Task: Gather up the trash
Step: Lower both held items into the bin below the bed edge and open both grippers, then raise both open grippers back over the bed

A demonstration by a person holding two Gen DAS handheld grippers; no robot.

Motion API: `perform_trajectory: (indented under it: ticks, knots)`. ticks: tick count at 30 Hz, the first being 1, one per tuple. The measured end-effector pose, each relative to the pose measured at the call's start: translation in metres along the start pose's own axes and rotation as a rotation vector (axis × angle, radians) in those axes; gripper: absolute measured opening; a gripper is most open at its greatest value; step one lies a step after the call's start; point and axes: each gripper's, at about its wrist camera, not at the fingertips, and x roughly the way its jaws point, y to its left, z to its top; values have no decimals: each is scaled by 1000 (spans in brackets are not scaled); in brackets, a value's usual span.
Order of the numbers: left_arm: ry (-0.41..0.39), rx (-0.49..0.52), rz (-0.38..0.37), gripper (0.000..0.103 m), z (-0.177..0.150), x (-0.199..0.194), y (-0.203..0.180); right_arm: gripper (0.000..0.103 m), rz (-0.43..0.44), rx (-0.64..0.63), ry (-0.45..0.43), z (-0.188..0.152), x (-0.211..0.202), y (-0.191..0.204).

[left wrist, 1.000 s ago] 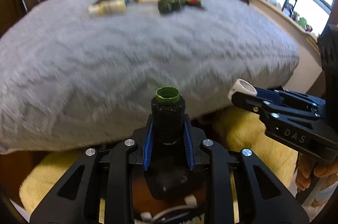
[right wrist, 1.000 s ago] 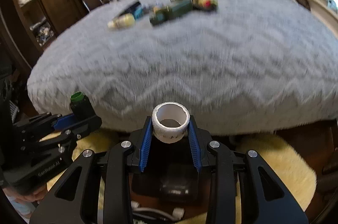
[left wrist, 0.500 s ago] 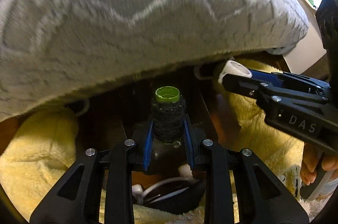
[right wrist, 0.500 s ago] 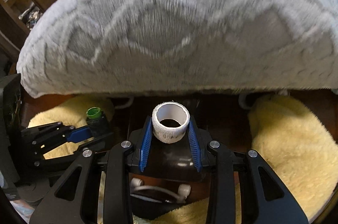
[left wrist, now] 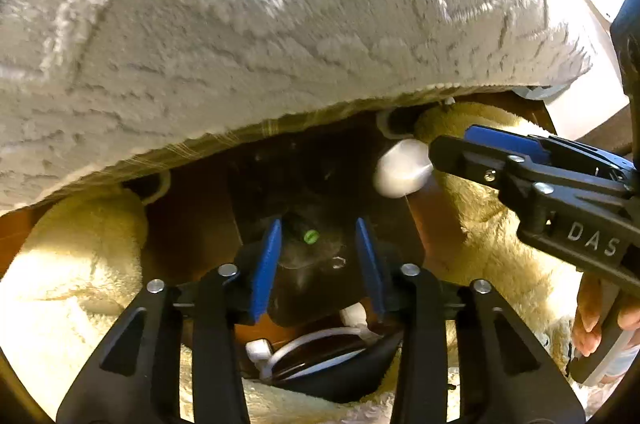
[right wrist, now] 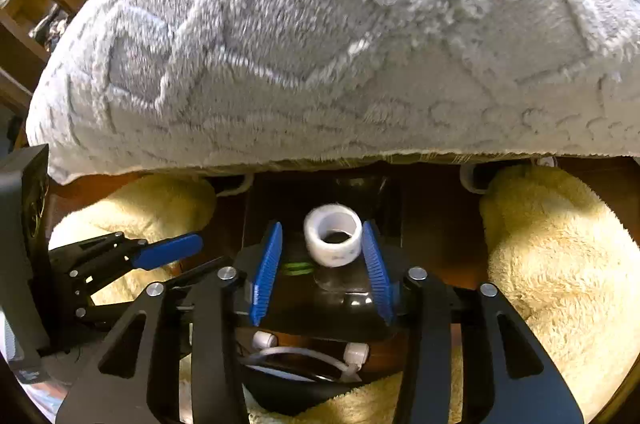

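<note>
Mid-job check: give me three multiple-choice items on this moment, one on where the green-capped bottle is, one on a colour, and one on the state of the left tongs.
1. Where is the green-capped bottle?
A. On the grey blanket
B. Down in the dark bin
C. Clamped between two pads

2. What colour is the roll at the right tongs?
A. White
B. Red
C. Black

3. The left tongs are:
A. Shut on the bottle
B. Shut on the roll
C. Open, gripping nothing

Answers:
1. B: the bottle's green cap shows low inside the bin, beyond the pads.
2. A: both views show the roll as white.
3. C: the jaws have just been opening, and both blue pads stand clear of the bottle.
</note>
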Motion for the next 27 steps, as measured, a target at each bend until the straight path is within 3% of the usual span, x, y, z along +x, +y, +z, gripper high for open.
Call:
perform_trajectory:
  ticks: [3,7,10,14,20,27]
  knots:
    - [-23,-1,16,44,4,-10,0,51,0,6,-19,2,-8,-1]
    - [-72,7,42,52,6,-30,-1,79,-19,2,-63,8,-26,-3]
    - [-124,13,63,63,9,-52,0,90,-75,-22,-124,13,-42,-4]
    - [-201,15,98,73,14,-78,4,95,-146,-36,-226,27,-72,-6]
    - [-298,27,170,78,36,-114,7,96,-201,-26,-346,52,-110,-20]
    - [-372,46,180,78,83,-135,11,96,-204,-11,-399,96,-103,-29]
